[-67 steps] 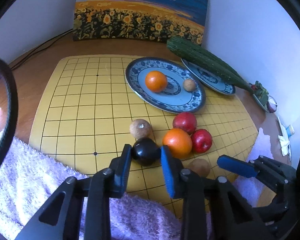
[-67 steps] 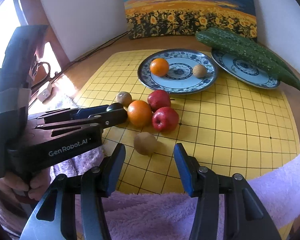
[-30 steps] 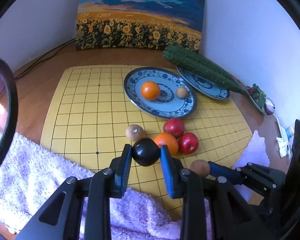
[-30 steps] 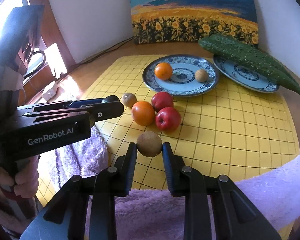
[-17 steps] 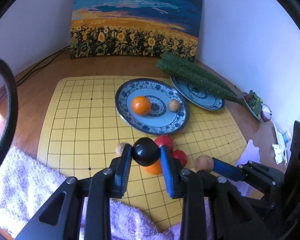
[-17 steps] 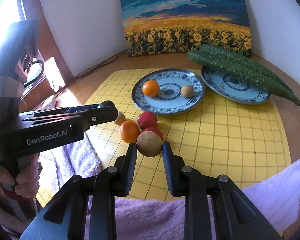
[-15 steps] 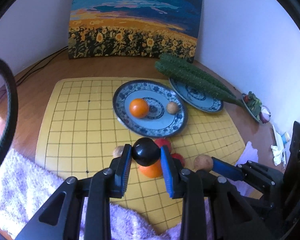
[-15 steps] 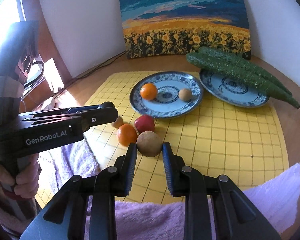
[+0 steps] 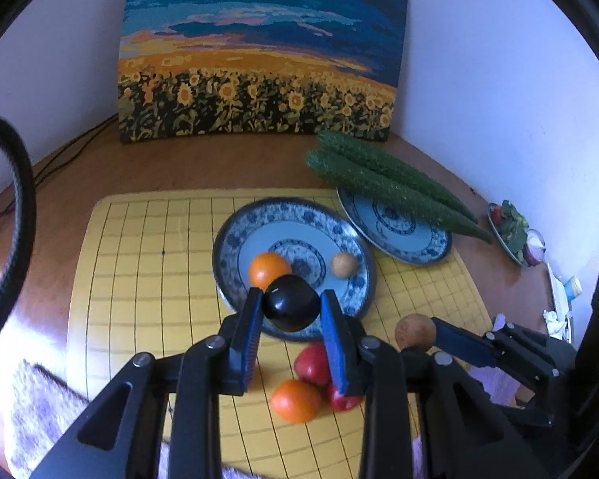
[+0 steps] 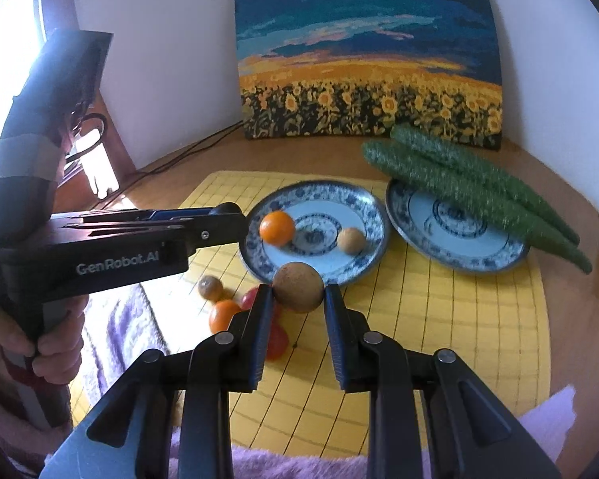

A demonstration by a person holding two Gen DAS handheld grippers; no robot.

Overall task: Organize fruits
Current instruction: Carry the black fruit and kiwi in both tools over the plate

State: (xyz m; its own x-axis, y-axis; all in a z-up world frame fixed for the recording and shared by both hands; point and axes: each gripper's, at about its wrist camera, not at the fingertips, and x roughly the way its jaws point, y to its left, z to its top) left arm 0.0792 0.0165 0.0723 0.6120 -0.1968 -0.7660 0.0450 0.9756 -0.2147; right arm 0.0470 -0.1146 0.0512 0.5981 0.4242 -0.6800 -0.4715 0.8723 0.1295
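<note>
Above the yellow grid board (image 9: 139,279), each hand-held gripper carries one fruit toward the blue patterned plate (image 9: 239,239).

Left hand-held gripper (image 9: 289,319) is clamped on a black round fruit (image 9: 289,307); right hand-held gripper (image 10: 298,311) is clamped on a brown round fruit (image 10: 298,292), both raised near the plate's front rim. An orange (image 10: 276,226) and a small tan fruit (image 10: 350,240) lie on the plate. Below, another orange (image 9: 295,399) and what seem to be two red apples (image 9: 313,363) rest on the board, partly hidden. Two cucumbers (image 10: 479,187) lie across a second plate (image 10: 439,247).
</note>
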